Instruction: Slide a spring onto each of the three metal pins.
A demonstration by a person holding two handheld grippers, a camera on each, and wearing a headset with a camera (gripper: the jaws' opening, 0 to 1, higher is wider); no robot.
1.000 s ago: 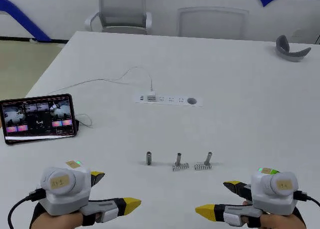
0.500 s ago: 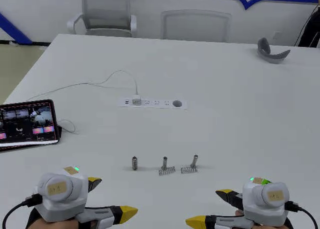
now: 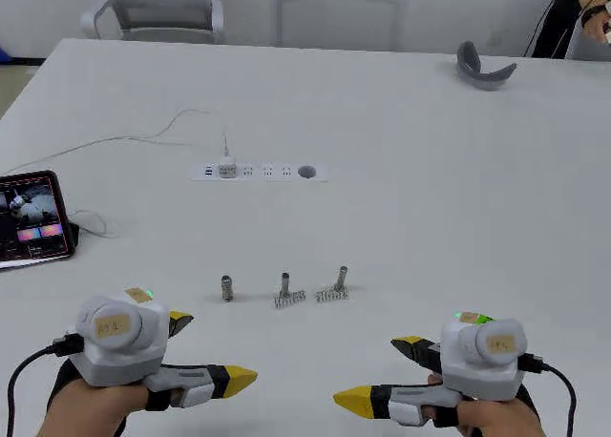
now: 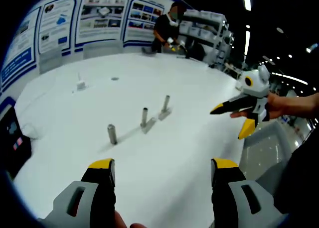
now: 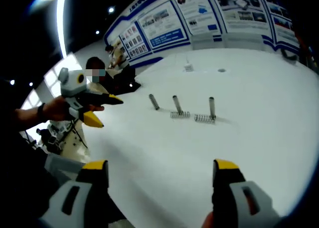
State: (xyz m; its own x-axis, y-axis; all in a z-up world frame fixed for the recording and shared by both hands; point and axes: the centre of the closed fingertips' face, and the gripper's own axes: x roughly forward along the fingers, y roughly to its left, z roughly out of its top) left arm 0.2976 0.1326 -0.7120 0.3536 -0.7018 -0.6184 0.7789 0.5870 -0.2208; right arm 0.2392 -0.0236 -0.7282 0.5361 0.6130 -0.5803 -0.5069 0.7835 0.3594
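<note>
Grippers sat nearest me: the left gripper (image 3: 212,347) and the right gripper (image 3: 374,370) both hung released above the desk (image 3: 458,218), jaws wide apart, nothing in them. Beyond them I saw three pins (image 3: 284,283) standing upright in a row. Two springs (image 3: 289,300) lay flat on the desk, touching the bases of the middle and right pins. Farther off lay a power strip (image 3: 263,172).

**Colour findings: bench and tools**

I am seeing a plain white table (image 3: 449,227), dull grey pins (image 3: 284,282) and silvery springs (image 3: 332,294). I am noting yellow jaw tips on pale grey bodies for the left gripper (image 3: 212,346) and right gripper (image 3: 377,370). I am logging a white power strip (image 3: 263,172).
</note>
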